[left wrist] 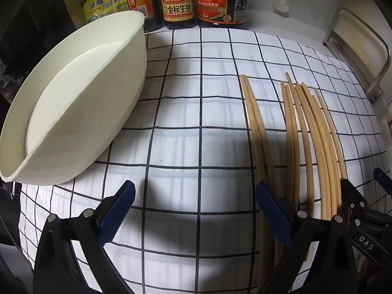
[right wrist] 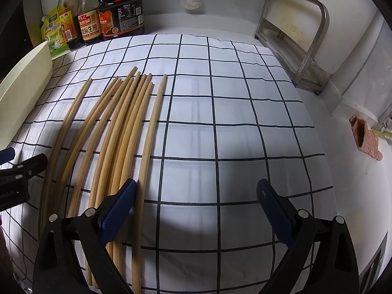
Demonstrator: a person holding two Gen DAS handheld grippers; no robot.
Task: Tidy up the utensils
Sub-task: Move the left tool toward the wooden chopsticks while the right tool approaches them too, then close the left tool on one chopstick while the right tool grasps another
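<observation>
Several wooden chopsticks [left wrist: 316, 137] lie side by side on the white checked cloth [left wrist: 186, 112], with a pair [left wrist: 254, 122] set a little to their left. In the right wrist view the chopsticks [right wrist: 122, 132] fan out at left. My left gripper [left wrist: 196, 196] is open and empty, low over the cloth, left of the chopsticks. My right gripper [right wrist: 196, 196] is open and empty, its left finger [right wrist: 117, 208] over the near ends of the chopsticks. A cream bowl [left wrist: 73, 98] stands at the left.
Sauce bottles [left wrist: 178, 2] and a yellow seasoning pouch [left wrist: 105, 0] line the back wall. A metal rack [right wrist: 294, 39] stands at the back right. A pink cloth [right wrist: 365, 137] lies at the right. The right gripper's tips show in the left view [left wrist: 362, 196].
</observation>
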